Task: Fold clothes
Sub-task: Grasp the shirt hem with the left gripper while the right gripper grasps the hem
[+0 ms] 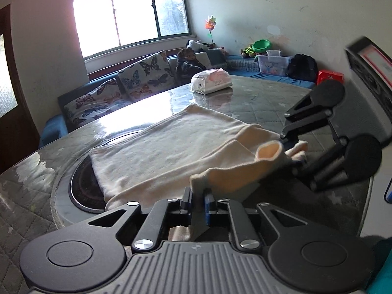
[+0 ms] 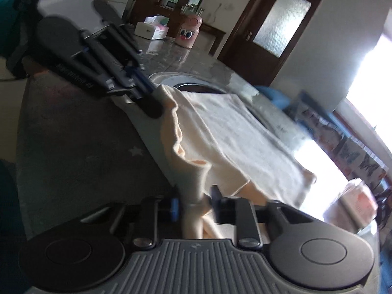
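Note:
A cream garment (image 1: 171,147) lies flat on the grey quilted table (image 1: 245,103), partly over a round black inset (image 1: 83,186). Its near edge is lifted into a ridge between both grippers. My left gripper (image 1: 197,196) is shut on the left end of that edge, and it also shows in the right wrist view (image 2: 154,95). My right gripper (image 2: 196,203) is shut on a bunched fold of the cream garment (image 2: 245,132) at the other end. In the left wrist view the right gripper (image 1: 290,150) sits at the right, by an open cuff.
A tissue pack (image 1: 212,80) lies on the far side of the table. Behind it is a sofa with butterfly cushions (image 1: 137,78), where a person (image 1: 188,63) sits. A pink jar (image 2: 189,33) and a white box (image 2: 149,30) stand at the table's other end.

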